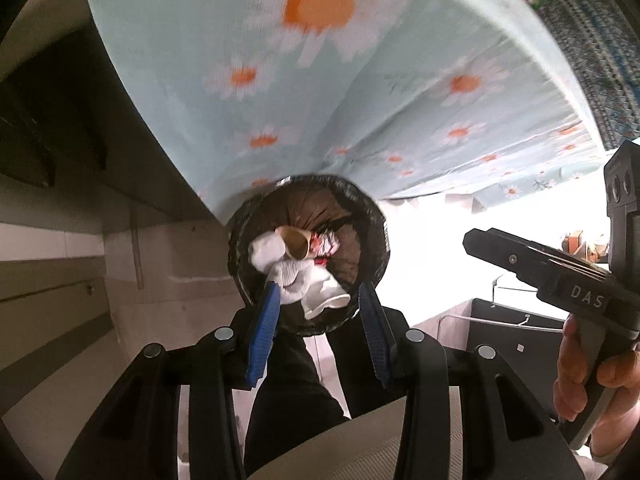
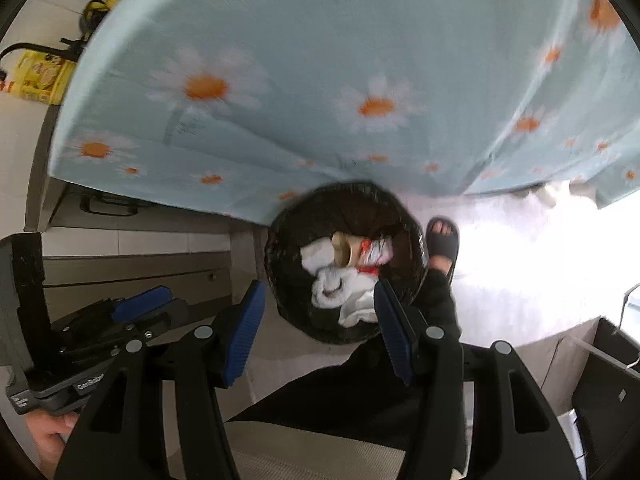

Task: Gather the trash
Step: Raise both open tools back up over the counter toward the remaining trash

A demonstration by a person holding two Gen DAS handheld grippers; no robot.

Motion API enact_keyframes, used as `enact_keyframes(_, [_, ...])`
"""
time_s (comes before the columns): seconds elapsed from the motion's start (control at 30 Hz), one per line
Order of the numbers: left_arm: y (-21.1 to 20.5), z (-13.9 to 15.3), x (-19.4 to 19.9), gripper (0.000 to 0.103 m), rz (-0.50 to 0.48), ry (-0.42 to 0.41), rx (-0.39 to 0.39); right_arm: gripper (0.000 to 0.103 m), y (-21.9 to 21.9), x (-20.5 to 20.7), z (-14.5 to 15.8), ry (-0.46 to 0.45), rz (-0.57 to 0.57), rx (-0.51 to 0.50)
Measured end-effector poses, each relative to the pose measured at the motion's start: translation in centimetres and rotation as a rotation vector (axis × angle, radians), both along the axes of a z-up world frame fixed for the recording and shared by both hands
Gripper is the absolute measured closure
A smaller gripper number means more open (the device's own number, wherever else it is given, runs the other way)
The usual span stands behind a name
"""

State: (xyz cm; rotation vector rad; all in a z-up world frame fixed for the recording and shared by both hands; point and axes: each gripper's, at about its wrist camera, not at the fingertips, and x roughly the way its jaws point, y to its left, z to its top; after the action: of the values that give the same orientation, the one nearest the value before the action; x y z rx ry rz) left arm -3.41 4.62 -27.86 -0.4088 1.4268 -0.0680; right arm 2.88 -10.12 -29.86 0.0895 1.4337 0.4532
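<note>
The left gripper (image 1: 316,312) is hanging with its blue pads spread and nothing between them. The right gripper (image 2: 320,320) is doing likewise — parted and empty. Below both, on the floor, a black-lined trash bin (image 1: 240,240) is sitting, holding crumpled white tissue (image 1: 296,280), a paper cup (image 2: 344,250) and a red-and-white wrapper (image 2: 374,254). Beyond the bin a daisy-print tablecloth (image 2: 320,60) is draping down — a sandalled foot (image 2: 442,240) is standing just beside the bin.

Both grippers, left (image 1: 318,316) and right (image 2: 320,316), point steeply downward, blue fingers (image 1: 262,332) parted and gripping nothing.
</note>
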Motion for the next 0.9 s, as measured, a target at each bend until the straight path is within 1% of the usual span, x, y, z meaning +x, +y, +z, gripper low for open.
enact_keyframes(0.03, [0.1,0.5,0.0,0.063,0.0,-0.011,0.003,0.046,0.2,-0.1,1.0,-0.038,0.012,-0.013])
enact_keyframes(0.07, [0.2,1.1,-0.1,0.063,-0.003,-0.025,0.005,0.046,0.3,-0.2,1.6,-0.056,0.015,-0.009])
enact_keyframes(0.23, [0.2,3.7,-0.2,0.063,-0.023,-0.076,0.019,0.046,0.2,-0.5,5.2,-0.121,0.019,0.023])
enact_keyframes(0.4, [-0.2,7.8,0.0,0.063,-0.054,-0.165,0.03,0.046,-0.4,-0.7,9.2,-0.195,0.011,0.049])
enact_keyframes(0.43, [-0.3,8.3,0.1,0.061,-0.058,-0.178,0.033,0.046,-0.6,-0.7,10.1,-0.217,0.011,0.049])
enact_keyframes(0.47, [-0.3,9.3,0.2,0.051,-0.063,-0.203,0.045,0.046,-0.8,-0.7,10.9,-0.235,0.011,0.05])
enact_keyframes(0.5, [-0.3,10.1,0.4,0.047,-0.063,-0.227,0.052,0.046,-1.0,-0.6,11.7,-0.257,0.011,0.053])
enact_keyframes(0.6, [0.0,11.9,1.2,0.047,-0.055,-0.268,0.053,0.046,-1.7,-0.2,13.7,-0.306,0.009,0.062])
enact_keyframes(0.63, [0.0,12.6,1.5,0.047,-0.057,-0.283,0.054,0.045,-2.0,0.0,14.6,-0.329,0.007,0.066])
enact_keyframes(0.7, [0.0,13.6,1.9,0.047,-0.059,-0.31,0.059,0.037,-2.4,0.4,15.8,-0.364,0.005,0.072])
enact_keyframes(0.73, [0.2,14.1,2.1,0.047,-0.059,-0.317,0.06,0.037,-2.7,0.8,16.3,-0.387,-0.003,0.06])
enact_keyframes(0.83, [0.1,15.4,3.2,0.047,-0.059,-0.349,0.066,0.037,-3.4,2.2,17.5,-0.409,-0.005,0.059])
enact_keyframes(0.9, [0.0,15.9,4.1,0.047,-0.063,-0.362,0.069,0.033,-3.9,3.2,18.1,-0.424,-0.009,0.055])
